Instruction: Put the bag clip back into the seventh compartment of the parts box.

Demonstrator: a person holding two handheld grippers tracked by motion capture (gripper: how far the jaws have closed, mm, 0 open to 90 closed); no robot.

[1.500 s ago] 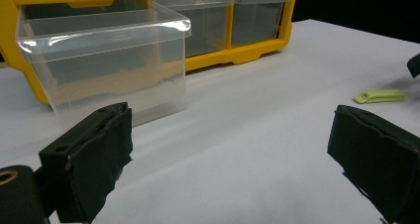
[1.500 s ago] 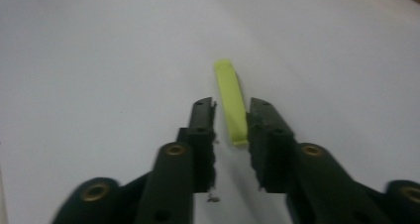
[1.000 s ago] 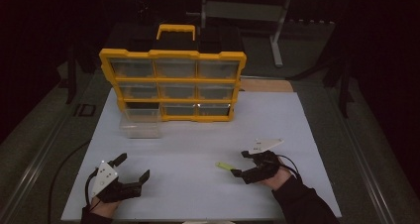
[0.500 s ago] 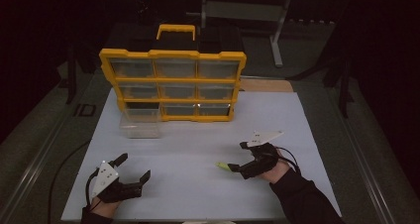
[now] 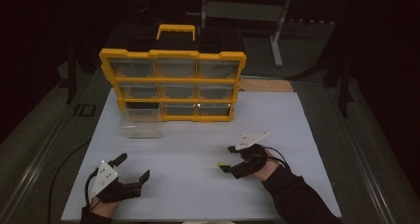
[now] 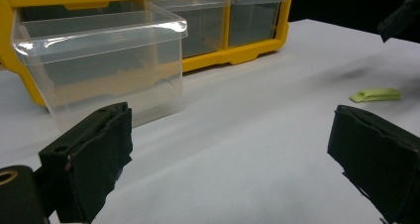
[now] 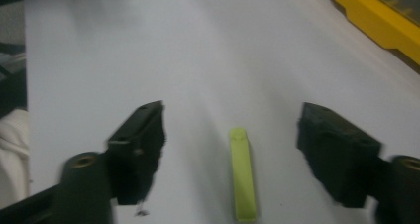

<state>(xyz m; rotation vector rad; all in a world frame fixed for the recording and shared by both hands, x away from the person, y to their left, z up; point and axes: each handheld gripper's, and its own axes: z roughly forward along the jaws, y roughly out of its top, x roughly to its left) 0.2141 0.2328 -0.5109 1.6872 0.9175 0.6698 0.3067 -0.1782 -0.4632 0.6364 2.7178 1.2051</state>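
Nine clear drawers fill the yellow organizer [image 5: 172, 85] at the back of the white board [image 5: 198, 149], which serves as the landmark here. One clear drawer [image 5: 140, 123] stands pulled out, just in front of the organizer's lower left corner. Well in front of the organizer's left side, the left gripper [image 5: 133, 168] rests, jaws wide apart and empty. In front of its right side, the right gripper [image 5: 228, 158] has shifted slightly since a second ago, jaws spread wide. The small green strip [image 7: 242, 175] now lies on the board between them, ungripped, probably ready for pinching, though the high view is dim.
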